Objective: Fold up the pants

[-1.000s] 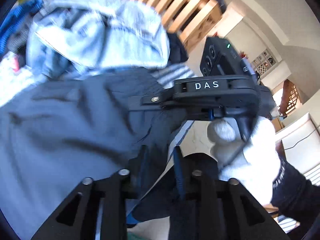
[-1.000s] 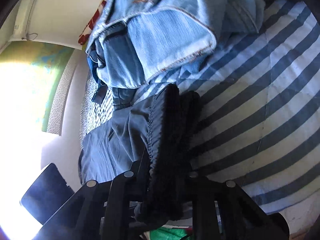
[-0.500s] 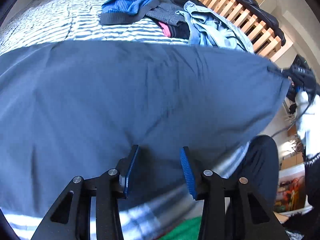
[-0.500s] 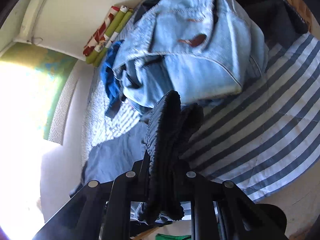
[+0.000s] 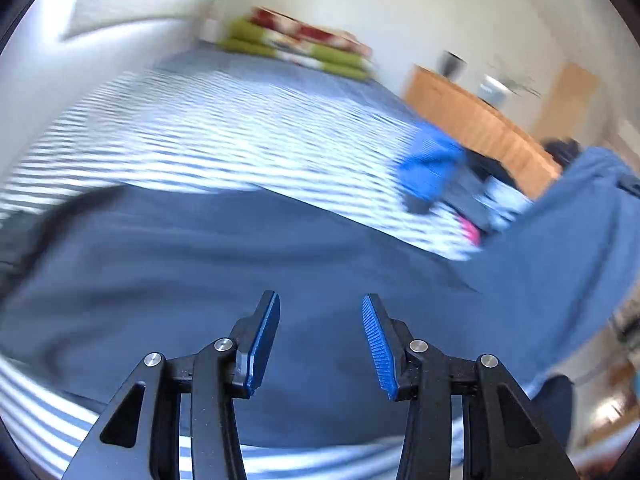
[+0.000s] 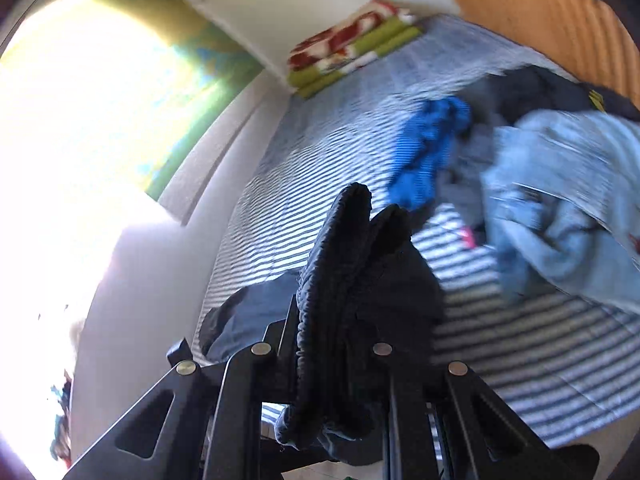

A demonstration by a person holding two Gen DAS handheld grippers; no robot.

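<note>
Pants (image 5: 280, 264) are spread on the bed (image 5: 224, 140); clothes pile (image 5: 452, 184) at two o'clock, folded blankets (image 5: 304, 48) at twelve.

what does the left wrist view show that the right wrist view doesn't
Only the left wrist view: the left gripper with open, empty jaws over the spread grey pants, one end of them lifted at the right.
Only the right wrist view: the right gripper shut on the pants' bunched dark waistband, the bright window, light denim jeans.
Both: striped bedsheet, blue garment, folded green-and-red blanket.
</note>
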